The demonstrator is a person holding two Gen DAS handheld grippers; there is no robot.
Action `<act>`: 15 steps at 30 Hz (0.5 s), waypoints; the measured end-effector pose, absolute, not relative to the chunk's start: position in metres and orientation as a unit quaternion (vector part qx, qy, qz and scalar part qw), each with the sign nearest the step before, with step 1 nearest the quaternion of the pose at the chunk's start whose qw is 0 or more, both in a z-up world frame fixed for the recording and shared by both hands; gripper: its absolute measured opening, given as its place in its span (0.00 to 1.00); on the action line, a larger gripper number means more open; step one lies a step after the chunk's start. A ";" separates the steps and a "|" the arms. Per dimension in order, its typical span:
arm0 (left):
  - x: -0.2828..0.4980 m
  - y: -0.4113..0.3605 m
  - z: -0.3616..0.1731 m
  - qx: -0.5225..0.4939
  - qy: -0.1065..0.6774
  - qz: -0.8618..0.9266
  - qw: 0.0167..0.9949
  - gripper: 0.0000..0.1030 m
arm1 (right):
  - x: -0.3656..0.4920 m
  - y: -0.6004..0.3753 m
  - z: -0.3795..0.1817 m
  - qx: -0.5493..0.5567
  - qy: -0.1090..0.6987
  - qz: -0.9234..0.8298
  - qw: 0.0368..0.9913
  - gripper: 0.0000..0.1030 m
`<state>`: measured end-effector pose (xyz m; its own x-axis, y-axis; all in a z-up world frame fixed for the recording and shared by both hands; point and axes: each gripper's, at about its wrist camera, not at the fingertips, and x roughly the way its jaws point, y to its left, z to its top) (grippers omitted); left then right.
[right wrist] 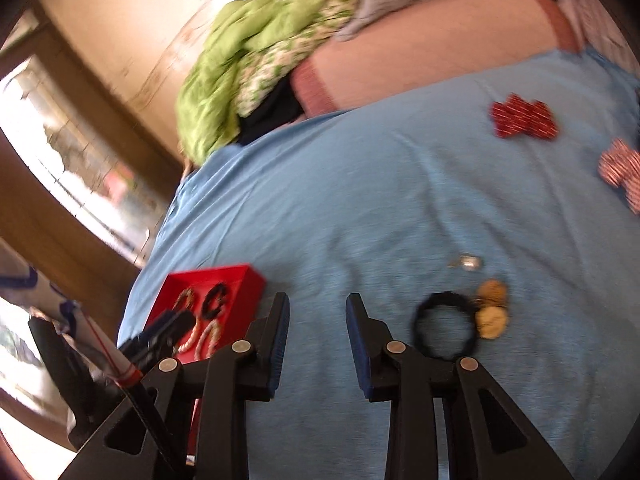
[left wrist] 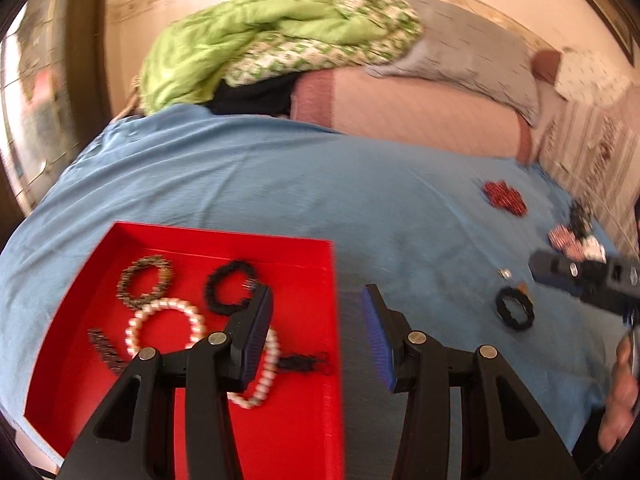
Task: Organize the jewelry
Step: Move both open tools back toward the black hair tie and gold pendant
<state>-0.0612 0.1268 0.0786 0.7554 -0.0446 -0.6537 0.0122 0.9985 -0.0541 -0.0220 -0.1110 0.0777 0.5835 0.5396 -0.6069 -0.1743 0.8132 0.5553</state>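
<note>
A red tray (left wrist: 312, 254) lies on the blue cloth (left wrist: 280, 184). It holds a pearl bracelet (left wrist: 134, 330), a black bracelet (left wrist: 214, 284), a bronze beaded bracelet (left wrist: 128, 276) and a black chain (left wrist: 300, 362). My left gripper (left wrist: 317, 292) hangs open over the tray's right wall with nothing between its fingers. My right gripper (right wrist: 317, 300) is open and empty above the bare cloth. Just right of it lie a black bracelet (right wrist: 444, 330), two gold earrings (right wrist: 494, 308) and a small silver piece (right wrist: 468, 262).
A red bow (right wrist: 524, 118) and a red-and-white striped bow (right wrist: 620, 168) lie farther back on the cloth. A green blanket (left wrist: 224, 44) and grey pillow (left wrist: 472, 48) are heaped behind on the pink mattress. A hand (left wrist: 620, 400) shows at the right edge.
</note>
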 end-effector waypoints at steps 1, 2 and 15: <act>-0.063 0.123 0.077 -0.018 0.351 -0.019 0.936 0.43 | -0.022 -0.117 0.076 0.231 0.407 0.200 0.861 0.31; -0.063 0.118 0.076 -0.010 0.353 -0.024 0.935 0.43 | -0.021 -0.123 0.076 0.235 0.407 0.194 0.861 0.31; -0.064 0.064 0.056 0.023 0.394 -0.096 0.914 0.44 | -0.027 -0.197 0.061 0.265 0.407 0.133 0.864 0.31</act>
<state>-0.0638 0.0636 0.0560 0.6718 -0.1575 -0.7238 0.1939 0.9804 -0.0334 -0.0268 -0.1968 0.0610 0.6333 0.4449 -0.6333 -0.0134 0.8244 0.5658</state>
